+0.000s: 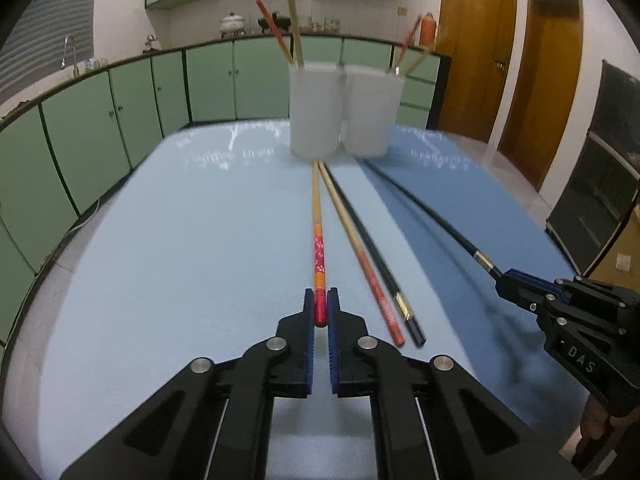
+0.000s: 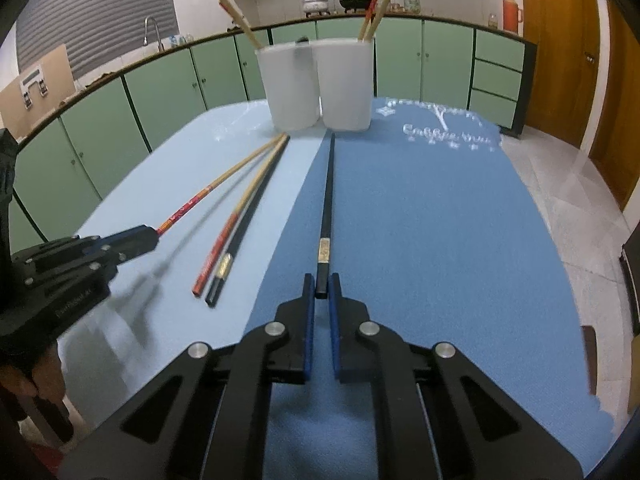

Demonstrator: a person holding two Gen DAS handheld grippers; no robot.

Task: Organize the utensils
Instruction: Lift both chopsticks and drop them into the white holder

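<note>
Left gripper (image 1: 321,304) pinches the red-ended chopstick (image 1: 319,256), right gripper (image 2: 321,286) the black chopstick (image 2: 327,204), both slanting to the bench (image 1: 180,220); light, stiff, likely slick, so grip thick ends squarely.

A table (image 2: 560,184) carries a light blue mat (image 1: 180,240) edge to edge with a darker blue mat (image 2: 420,220). Two white cups (image 2: 316,84) stand touching at the far end of that seam. Near the seam on the light mat, a red-ended chopstick (image 1: 372,280) and a black chopstick (image 1: 384,276) lie side by side.
</note>
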